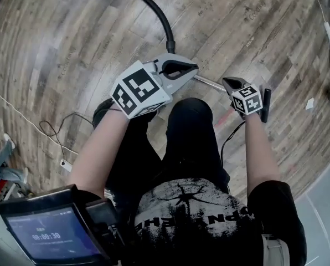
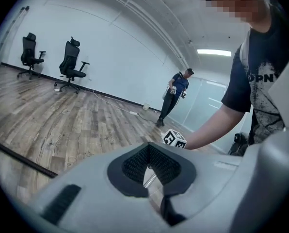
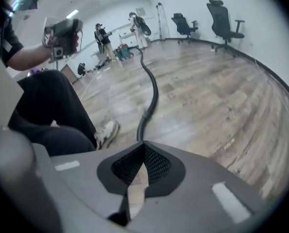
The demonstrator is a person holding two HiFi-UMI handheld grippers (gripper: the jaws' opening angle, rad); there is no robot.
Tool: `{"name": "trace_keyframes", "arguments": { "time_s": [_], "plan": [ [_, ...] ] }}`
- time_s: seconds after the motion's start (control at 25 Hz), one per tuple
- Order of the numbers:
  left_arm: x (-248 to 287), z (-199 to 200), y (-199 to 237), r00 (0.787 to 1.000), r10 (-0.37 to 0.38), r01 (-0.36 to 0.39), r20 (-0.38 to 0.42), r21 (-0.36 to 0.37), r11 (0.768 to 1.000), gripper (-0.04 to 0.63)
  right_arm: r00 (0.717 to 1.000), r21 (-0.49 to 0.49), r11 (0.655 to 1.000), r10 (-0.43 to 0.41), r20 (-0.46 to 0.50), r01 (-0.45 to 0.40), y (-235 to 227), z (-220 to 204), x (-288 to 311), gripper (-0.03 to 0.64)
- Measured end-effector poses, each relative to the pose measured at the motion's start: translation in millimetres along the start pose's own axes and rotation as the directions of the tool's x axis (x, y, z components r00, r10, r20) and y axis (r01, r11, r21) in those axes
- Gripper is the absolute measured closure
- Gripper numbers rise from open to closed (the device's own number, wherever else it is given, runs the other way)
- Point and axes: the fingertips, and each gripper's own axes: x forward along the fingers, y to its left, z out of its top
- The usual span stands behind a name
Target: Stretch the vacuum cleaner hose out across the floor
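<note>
Across the wood floor (image 1: 71, 49) the black hose (image 1: 154, 10) lies flat and curves away from us, ending in a collar at its near end. From just beside that near end, a thin metal tube (image 1: 209, 83) runs off to the right. We hold our left gripper (image 1: 195, 68) close by the hose's near end, jaws pressed together on nothing. Farther right of the hose, our right gripper (image 1: 226, 82) has its jaws together too, empty.
</note>
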Motion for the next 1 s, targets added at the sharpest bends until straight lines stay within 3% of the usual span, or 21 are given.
{"name": "trace_keyframes", "arguments": {
  "time_s": [0.2,0.4,0.56,0.72,0.84,1.0],
  "plan": [
    [-77.4,77.4,-27.3,0.999,0.027,-0.021,0.042,-0.138,0.99,0.595,0.982,-0.061,0.998,0.045,0.183,-0.034,83.0,143.6,-125.8,0.612],
    [-157.0,162.3,-68.2,0.998,0.035,-0.027,0.043,-0.172,0.985,0.595,0.942,-0.094,0.993,0.094,0.322,-0.067,167.7,265.8,-250.3,0.612],
    [-206.7,239.5,-73.4,0.994,0.039,-0.027,0.1,-0.119,0.993,0.595,0.865,-0.097,0.992,0.115,0.488,-0.078,204.6,367.2,-324.2,0.611],
    [-270.1,308.9,-103.9,0.982,0.058,-0.054,0.181,-0.029,0.998,0.595,0.798,-0.164,0.984,0.152,0.583,-0.067,268.4,436.1,-394.7,0.611],
    [-295.0,346.7,-107.9,0.97,0.078,-0.093,0.23,0.059,0.994,0.595,0.766,-0.237,0.971,0.156,0.623,-0.005,289.6,465.6,-425.1,0.611],
    [-299.6,375.3,-105.6,0.956,0.082,-0.12,0.28,0.121,0.985,0.595,0.729,-0.272,0.962,0.164,0.665,0.033,287.3,483.0,-443.7,0.611]
  ]
}}
